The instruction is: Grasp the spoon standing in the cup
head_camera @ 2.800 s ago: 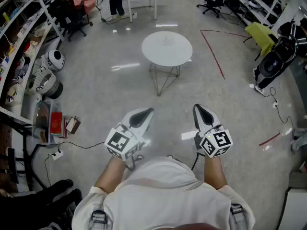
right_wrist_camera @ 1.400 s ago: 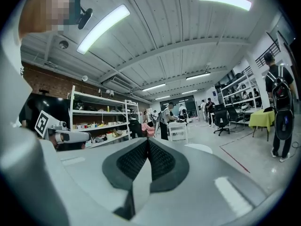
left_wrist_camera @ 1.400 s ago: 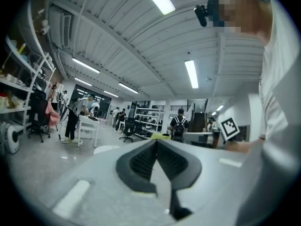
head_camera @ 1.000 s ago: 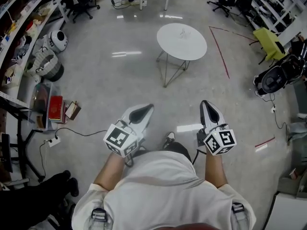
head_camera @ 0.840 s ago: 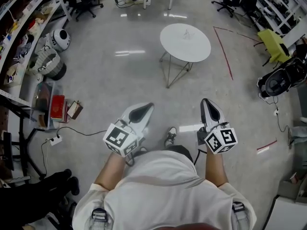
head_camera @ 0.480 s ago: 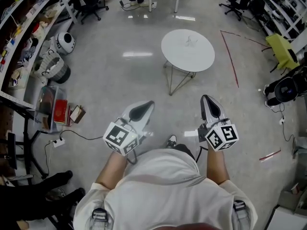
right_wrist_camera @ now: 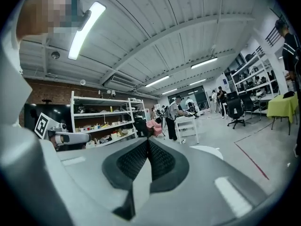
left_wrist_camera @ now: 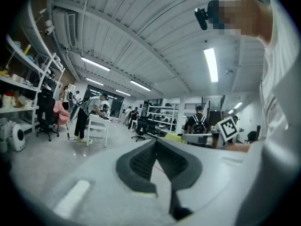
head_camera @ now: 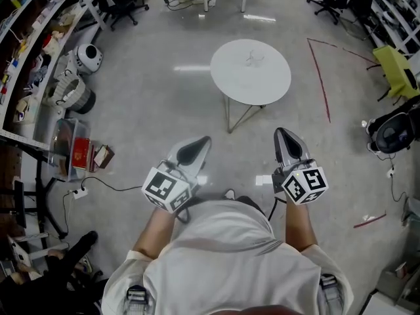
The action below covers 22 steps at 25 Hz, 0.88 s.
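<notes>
1. White's the colour to steer by: the round white table (head_camera: 251, 77) is the landmark. The small clear glass cup (head_camera: 254, 58) sits on its top, a little past centre on the far side. The spoon that should be standing in it is too small to make out from the head view.
2. The left gripper (head_camera: 200, 146) and the right gripper (head_camera: 284, 140) are both clenched tight with nothing between the jaws. They're held low in front of the person's body, well short of the table.
3. The step in hand looks like the walk-up, with no reach begun yet. To do it well, the person should probably:
   - stop at the table's near edge;
   - spread one gripper's jaws before reaching;
   - come down on the handle from above the rim;
   - pinch the handle only, since a light glass could tip or slide if it gets bumped.
4. The pale grey floor (head_camera: 164, 110) between the person and the table's near edge is open.
5. The thin wire legs (head_camera: 228, 117) splay out under the table's near side, so feet want to stay back from them.
6. A red tape line (head_camera: 318, 77) runs just right of the table. It looks flat, so it's likely no obstacle.
7. The cluttered metal shelving (head_camera: 29, 41) is well apart, off to the table's left.
</notes>
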Motion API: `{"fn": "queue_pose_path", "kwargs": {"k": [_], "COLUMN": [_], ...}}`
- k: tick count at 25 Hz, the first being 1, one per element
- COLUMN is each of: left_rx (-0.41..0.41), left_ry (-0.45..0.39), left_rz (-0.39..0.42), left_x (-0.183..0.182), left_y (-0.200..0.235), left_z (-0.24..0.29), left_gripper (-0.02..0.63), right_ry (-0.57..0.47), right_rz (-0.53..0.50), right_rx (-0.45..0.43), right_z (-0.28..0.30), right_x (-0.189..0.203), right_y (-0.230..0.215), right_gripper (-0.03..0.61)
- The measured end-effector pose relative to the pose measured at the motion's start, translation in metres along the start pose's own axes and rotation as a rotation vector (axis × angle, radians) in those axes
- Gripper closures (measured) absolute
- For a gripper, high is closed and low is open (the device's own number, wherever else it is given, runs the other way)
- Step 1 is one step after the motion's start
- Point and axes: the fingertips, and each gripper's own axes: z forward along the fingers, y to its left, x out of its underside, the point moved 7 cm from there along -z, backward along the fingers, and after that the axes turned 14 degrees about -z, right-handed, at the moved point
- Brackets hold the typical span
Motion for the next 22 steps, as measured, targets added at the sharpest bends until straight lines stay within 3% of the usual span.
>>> {"fn": "queue_pose_path", "kwargs": {"k": [9, 15, 22], "left_rx": [0.008, 0.072, 0.164], "left_ry": [0.033, 0.047, 0.07], "left_rz": [0.016, 0.016, 0.008], "left_x": [-0.011, -0.026, -0.082], "left_y": [0.024, 0.081, 0.163], "left_z": [0.094, 0.159, 0.239], "left_gripper": [0.612, 0.612, 0.612], "right_ry": [0.016, 0.03, 0.071], "right_rz": [0.012, -0.006, -0.04], "right_rx": [-0.017, 0.055, 0.133], "right_z": [0.05, 0.102, 0.195], "right_x": [0.014, 0.017, -0.008], "right_y": [-0.074, -0.12, -0.162], "right_gripper": [0.572, 0.572, 0.572]}}
